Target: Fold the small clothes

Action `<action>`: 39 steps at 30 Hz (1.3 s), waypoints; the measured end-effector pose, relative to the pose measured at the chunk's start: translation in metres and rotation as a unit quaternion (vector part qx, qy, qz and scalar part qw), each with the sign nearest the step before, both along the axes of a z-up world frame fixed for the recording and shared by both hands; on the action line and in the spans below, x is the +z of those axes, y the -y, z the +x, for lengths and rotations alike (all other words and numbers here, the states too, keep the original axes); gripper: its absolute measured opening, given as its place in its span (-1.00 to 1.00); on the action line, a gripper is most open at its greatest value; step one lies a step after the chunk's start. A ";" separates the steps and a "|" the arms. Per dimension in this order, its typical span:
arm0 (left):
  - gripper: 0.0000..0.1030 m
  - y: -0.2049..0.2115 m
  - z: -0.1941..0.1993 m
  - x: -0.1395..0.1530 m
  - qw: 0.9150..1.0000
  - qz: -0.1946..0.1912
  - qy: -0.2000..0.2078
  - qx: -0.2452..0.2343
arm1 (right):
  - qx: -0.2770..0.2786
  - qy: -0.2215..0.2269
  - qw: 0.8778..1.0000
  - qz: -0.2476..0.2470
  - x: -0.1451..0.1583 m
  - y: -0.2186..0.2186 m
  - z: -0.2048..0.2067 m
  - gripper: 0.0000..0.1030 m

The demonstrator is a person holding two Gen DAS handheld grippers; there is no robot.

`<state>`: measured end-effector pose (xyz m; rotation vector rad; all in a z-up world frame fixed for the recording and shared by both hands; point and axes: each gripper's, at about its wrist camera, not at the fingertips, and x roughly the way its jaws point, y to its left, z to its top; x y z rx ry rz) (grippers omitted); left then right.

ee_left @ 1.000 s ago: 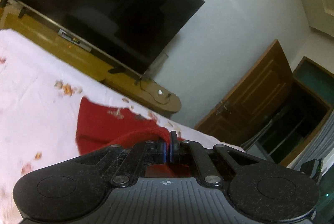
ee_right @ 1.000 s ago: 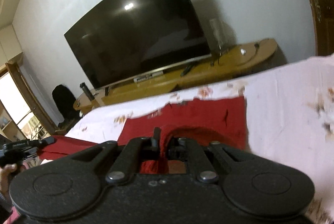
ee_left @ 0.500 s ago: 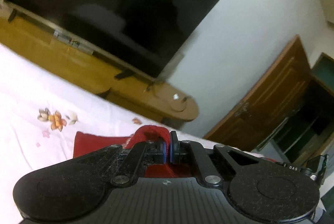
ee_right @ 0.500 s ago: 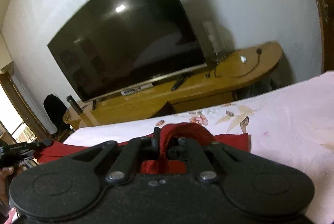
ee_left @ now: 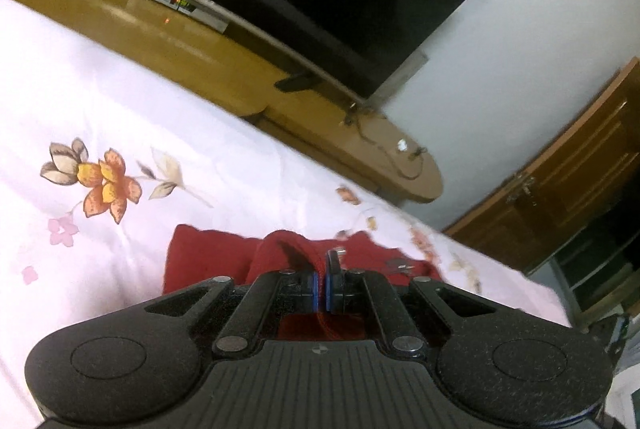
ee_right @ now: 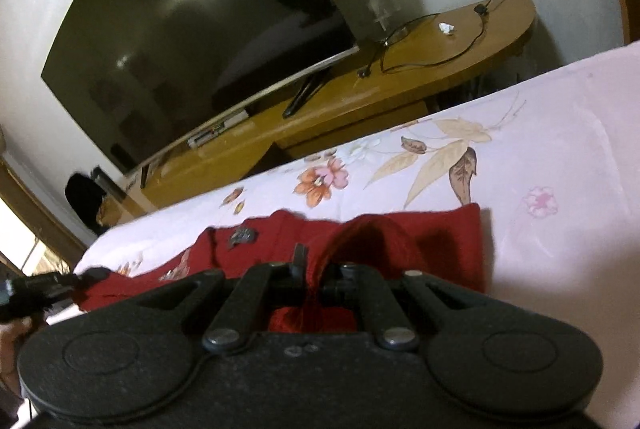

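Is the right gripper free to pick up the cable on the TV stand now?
Probably not. The right gripper is shut on the red cloth, and the cable lies on the stand beyond the bed.

The right gripper (ee_right: 316, 269) is pinching a raised fold of a red garment (ee_right: 436, 233), which is lying on a pale floral bedsheet (ee_right: 560, 157). Behind the bed, a large dark television (ee_right: 192, 41) is sitting on a wooden stand (ee_right: 400, 85).

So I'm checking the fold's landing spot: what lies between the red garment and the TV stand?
Only flowered bedsheet, otherwise bare, between the red garment and the TV stand; both wrist views show it.
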<state>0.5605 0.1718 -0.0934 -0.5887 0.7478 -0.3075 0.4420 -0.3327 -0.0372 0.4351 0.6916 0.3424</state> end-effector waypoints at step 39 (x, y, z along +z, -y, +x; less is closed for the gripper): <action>-0.92 0.012 -0.005 -0.010 0.978 0.191 0.077 -0.030 | 0.006 0.061 0.980 -0.192 -0.006 -0.016 0.012 -0.86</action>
